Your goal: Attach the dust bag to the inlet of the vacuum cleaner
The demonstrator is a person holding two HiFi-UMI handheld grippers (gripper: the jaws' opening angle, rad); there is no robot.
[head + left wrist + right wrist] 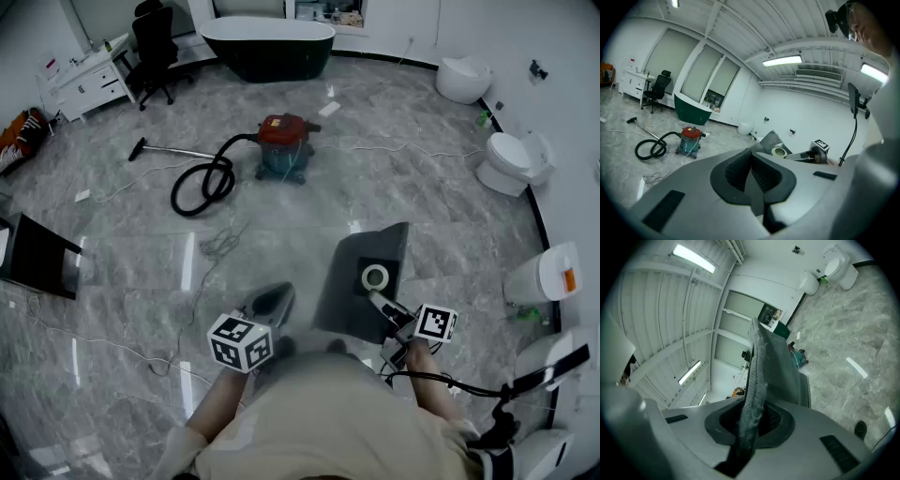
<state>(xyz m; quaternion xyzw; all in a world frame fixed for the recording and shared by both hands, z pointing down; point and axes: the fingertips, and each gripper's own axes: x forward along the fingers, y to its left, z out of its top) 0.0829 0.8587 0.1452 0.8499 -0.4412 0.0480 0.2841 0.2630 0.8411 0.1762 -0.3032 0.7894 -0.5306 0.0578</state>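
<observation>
A grey dust bag with a white collar ring hangs in front of the person, held up off the floor. My right gripper is shut on the bag's edge; in the right gripper view the grey fabric runs up between the jaws. My left gripper is shut with nothing between its jaws and stays to the left of the bag. The red and teal vacuum cleaner stands farther off on the marble floor, its black hose coiled to its left. It also shows in the left gripper view as the vacuum cleaner.
A dark bathtub sits behind the vacuum. White toilets line the right wall. An office chair and white desk stand at the far left. Loose cables lie on the floor between me and the vacuum.
</observation>
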